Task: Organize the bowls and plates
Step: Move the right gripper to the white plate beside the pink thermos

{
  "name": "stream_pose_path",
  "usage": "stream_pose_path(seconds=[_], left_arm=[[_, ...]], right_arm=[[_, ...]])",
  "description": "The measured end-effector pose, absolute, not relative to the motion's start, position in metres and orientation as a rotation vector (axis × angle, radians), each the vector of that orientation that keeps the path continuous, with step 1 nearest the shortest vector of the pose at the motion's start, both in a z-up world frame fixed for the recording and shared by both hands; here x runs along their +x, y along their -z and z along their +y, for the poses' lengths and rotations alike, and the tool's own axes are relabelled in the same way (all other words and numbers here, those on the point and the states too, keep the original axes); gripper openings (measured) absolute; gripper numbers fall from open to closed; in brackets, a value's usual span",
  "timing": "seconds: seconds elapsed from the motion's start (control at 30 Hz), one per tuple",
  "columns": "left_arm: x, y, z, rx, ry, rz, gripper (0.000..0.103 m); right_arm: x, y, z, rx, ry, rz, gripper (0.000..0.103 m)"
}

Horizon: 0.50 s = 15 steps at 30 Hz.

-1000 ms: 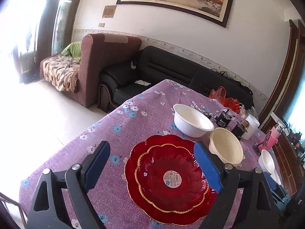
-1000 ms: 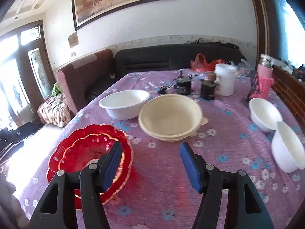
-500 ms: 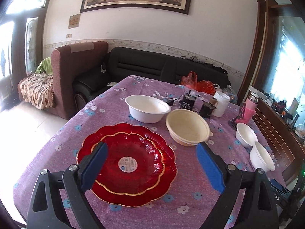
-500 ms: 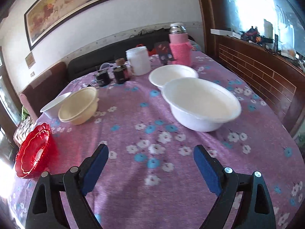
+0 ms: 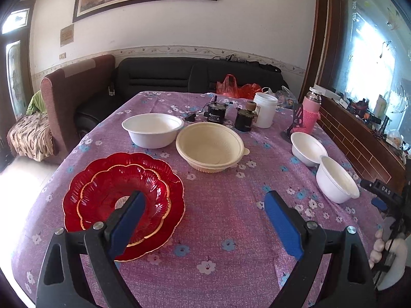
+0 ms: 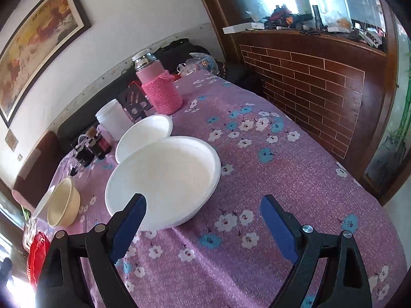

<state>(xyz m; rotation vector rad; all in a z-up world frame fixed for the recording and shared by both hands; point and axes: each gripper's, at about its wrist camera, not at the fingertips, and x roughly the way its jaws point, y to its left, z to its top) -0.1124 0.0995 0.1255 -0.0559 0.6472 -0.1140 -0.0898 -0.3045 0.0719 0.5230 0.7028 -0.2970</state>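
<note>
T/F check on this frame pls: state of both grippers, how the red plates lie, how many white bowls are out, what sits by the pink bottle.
1. Both grippers are open and hold nothing. True: the left gripper and the right gripper stand wide with only tablecloth between the fingers.
2. The two red plates lie side by side. False: the smaller red plate sits nested on the larger red plate.
3. Three white bowls are on the table. True: one large white bowl at left, two small white bowls at right.
4. The cream bowl is stacked inside a white bowl. False: it stands on its own on the cloth.
5. The pink bottle lies on its side. False: it stands upright.
</note>
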Motion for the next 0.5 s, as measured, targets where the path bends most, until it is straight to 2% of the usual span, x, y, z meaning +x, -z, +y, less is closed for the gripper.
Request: stream_pose_path(seconds=[0.5], left_arm=[[-0.070,-0.120,0.013,0.040,0.269,0.736,0.093]], right_arm=[[-0.050,-0.070,-0.339,0.588,0.300,0.681,0.093]])
